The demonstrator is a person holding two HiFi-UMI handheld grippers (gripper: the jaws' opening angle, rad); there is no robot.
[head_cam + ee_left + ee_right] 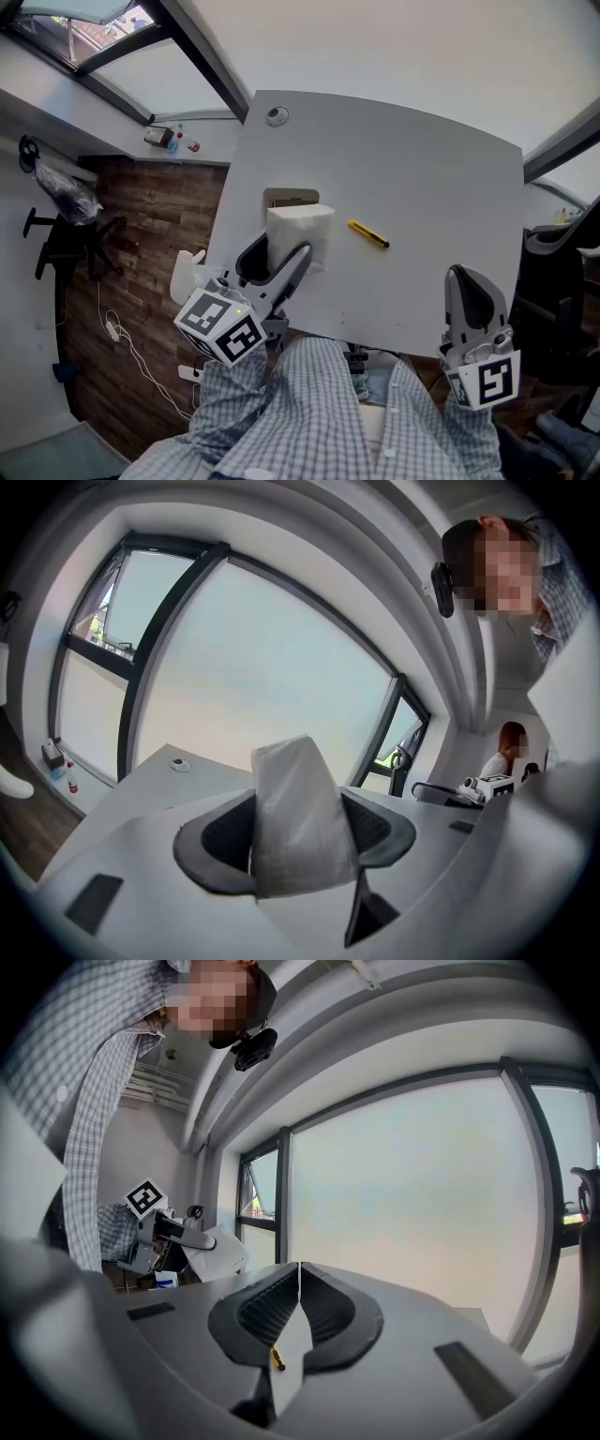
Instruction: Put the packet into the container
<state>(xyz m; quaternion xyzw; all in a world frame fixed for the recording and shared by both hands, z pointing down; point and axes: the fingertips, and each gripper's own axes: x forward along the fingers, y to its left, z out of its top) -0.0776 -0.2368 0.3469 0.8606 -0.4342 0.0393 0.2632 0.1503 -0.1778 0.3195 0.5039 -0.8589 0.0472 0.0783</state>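
White table (422, 187) carries a tan container (291, 198) toward its left side. Left gripper (281, 248): jaws set wide and clamped on a white packet (300, 228), pads pressing both of its sides. Right gripper (461, 277): jaws closed together with nothing between them, positioned over the table's near right edge. Packet stands upright and covers the container's near rim in the head view; contact between the two cannot be determined. Yellow pen (368, 233) lies on the table right of the packet, apart from it.
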